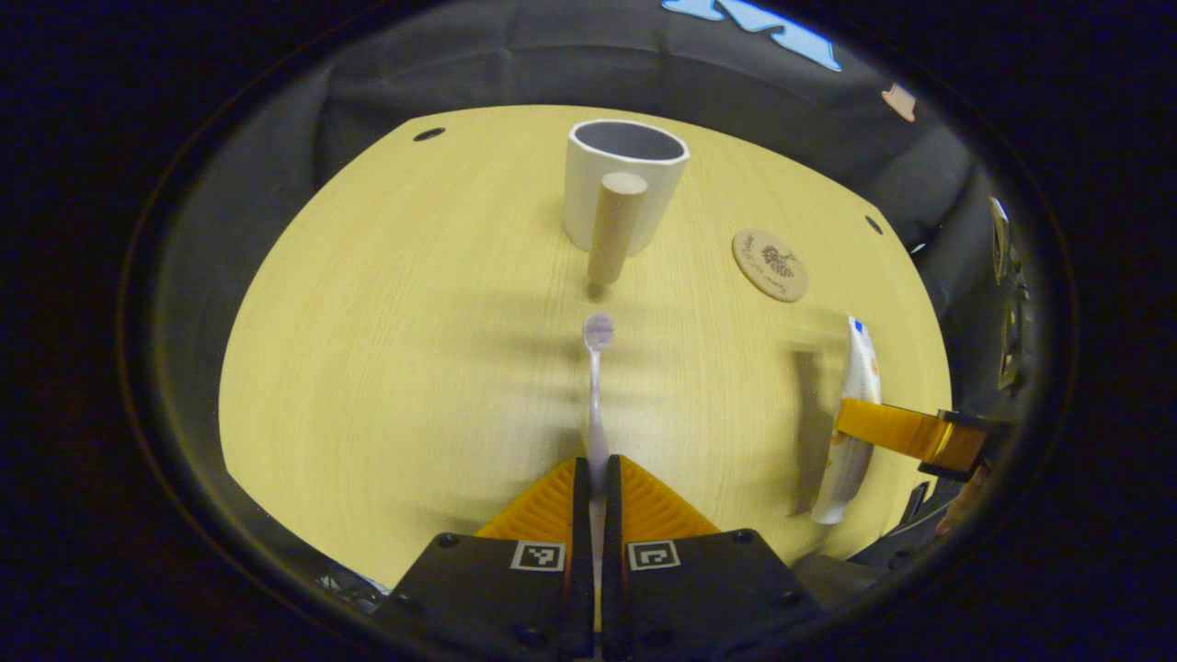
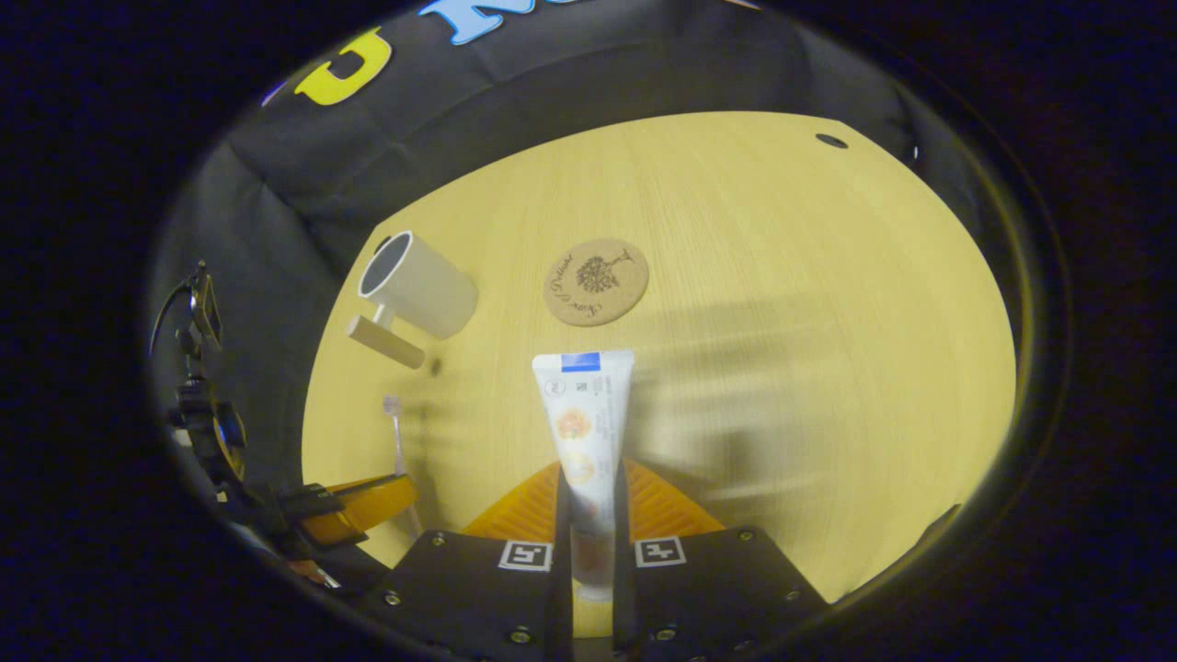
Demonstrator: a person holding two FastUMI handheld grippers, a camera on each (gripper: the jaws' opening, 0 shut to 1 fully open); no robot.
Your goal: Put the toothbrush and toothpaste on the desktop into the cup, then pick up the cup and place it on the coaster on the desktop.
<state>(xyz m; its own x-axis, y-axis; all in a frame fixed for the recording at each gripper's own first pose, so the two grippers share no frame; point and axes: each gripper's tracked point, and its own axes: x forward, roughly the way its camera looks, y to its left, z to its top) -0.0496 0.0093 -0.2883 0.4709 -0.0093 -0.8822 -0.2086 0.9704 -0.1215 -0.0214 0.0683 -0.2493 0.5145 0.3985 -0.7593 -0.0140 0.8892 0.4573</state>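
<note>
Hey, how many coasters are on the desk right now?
1. The coaster lies flat on the desktop, beside the cup, nothing on it. None hidden that I can tell.

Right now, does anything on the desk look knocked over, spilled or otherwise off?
Nothing stands out. The cup stands upright, the coaster lies flat and bare, the left gripper holds the toothbrush and the right gripper holds the toothpaste.

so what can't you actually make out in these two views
- Toothbrush handle end: left gripper view, hidden between the left hand-held gripper fingers.
- Toothpaste cap end: right gripper view, hidden inside the right hand-held gripper.
- Coaster engraving: too small to read.
</note>
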